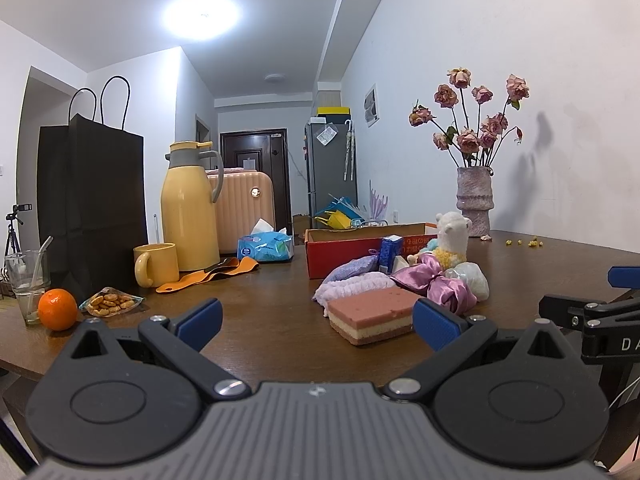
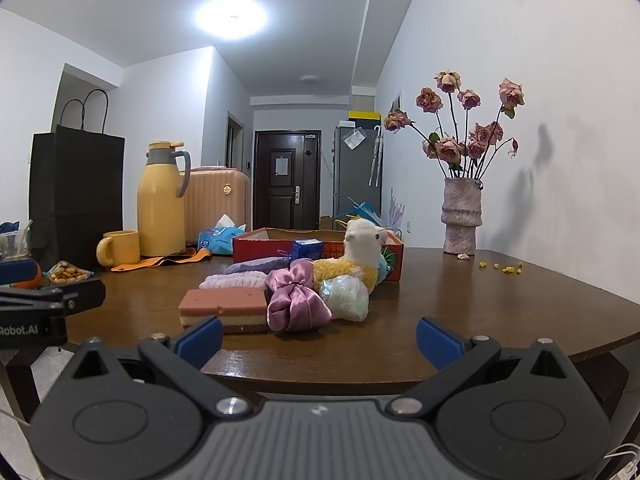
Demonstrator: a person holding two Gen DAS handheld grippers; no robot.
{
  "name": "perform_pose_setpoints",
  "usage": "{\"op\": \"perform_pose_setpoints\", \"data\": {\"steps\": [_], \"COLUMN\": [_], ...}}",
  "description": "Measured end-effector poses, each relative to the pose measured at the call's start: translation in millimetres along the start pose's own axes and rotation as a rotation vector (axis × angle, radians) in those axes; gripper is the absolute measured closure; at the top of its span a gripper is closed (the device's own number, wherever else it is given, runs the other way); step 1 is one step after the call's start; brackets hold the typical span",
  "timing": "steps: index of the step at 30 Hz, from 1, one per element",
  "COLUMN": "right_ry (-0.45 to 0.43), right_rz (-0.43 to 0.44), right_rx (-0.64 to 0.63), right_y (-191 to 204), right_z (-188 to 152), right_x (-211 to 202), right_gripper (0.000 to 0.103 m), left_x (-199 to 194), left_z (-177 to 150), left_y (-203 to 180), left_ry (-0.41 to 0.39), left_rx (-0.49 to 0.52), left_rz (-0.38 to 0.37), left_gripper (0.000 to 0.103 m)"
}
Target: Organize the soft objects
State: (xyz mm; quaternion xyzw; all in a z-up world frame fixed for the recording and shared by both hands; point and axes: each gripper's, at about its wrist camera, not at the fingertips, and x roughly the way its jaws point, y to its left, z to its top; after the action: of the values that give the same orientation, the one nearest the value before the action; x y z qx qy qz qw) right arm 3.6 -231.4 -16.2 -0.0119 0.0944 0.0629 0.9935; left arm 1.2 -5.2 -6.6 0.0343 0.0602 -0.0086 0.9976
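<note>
A pile of soft things lies on the brown table in front of a red cardboard box (image 1: 340, 252) (image 2: 256, 250). It holds a pink layered sponge (image 1: 370, 314) (image 2: 224, 308), a purple satin bow (image 1: 436, 284) (image 2: 294, 300), a lilac fluffy cloth (image 1: 352, 284) (image 2: 232, 280), a white-and-yellow alpaca plush (image 1: 452, 236) (image 2: 358, 252) and a pale mesh pouch (image 1: 474, 276) (image 2: 346, 298). My left gripper (image 1: 318, 322) is open and empty, just short of the sponge. My right gripper (image 2: 320, 338) is open and empty, near the table's front edge before the bow.
On the left stand a yellow thermos (image 1: 188, 208) (image 2: 160, 200), a yellow mug (image 1: 156, 264) (image 2: 118, 246), a black paper bag (image 1: 92, 200), a glass (image 1: 26, 280), an orange (image 1: 57, 309), a snack packet (image 1: 110, 302) and a tissue pack (image 1: 264, 246). A vase of dried roses (image 1: 474, 200) (image 2: 460, 216) stands at the back right.
</note>
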Motion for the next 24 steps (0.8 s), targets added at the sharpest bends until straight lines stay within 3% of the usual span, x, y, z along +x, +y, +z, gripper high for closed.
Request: {"op": "perform_pose_setpoints", "data": {"steps": [13, 15, 18, 20, 22, 23, 24], "right_ry": [-0.005, -0.015, -0.007, 0.033, 0.092, 0.123, 0.148], "right_rz": [0.017, 0.052, 0.187, 0.278, 0.333, 0.345, 0.352], "right_rx": [-0.01, 0.029, 0.122, 0.155, 0.158, 0.166, 0.185], "right_y": [-1, -6, -13, -11, -4, -1, 0], "right_z": [-1, 5, 17, 27, 32, 34, 35], "right_x": [7, 20, 50, 76, 107, 121, 135], "right_gripper": [0.0, 0.0, 0.003, 0.032, 0.054, 0.063, 0.064], "left_x": [22, 39, 83, 106, 126, 135, 144], "left_z": [0, 1, 6, 10, 14, 17, 19], "left_y": [2, 4, 10, 17, 26, 31, 36], "left_ry": [0.007, 0.026, 0.137, 0.148, 0.179, 0.201, 0.224], "left_rx": [0.001, -0.014, -0.098, -0.151, -0.206, -0.236, -0.269], "left_rz": [0.008, -0.018, -0.074, -0.101, -0.086, -0.095, -0.109], "left_gripper": [0.0, 0.0, 0.0, 0.004, 0.014, 0.021, 0.026]}}
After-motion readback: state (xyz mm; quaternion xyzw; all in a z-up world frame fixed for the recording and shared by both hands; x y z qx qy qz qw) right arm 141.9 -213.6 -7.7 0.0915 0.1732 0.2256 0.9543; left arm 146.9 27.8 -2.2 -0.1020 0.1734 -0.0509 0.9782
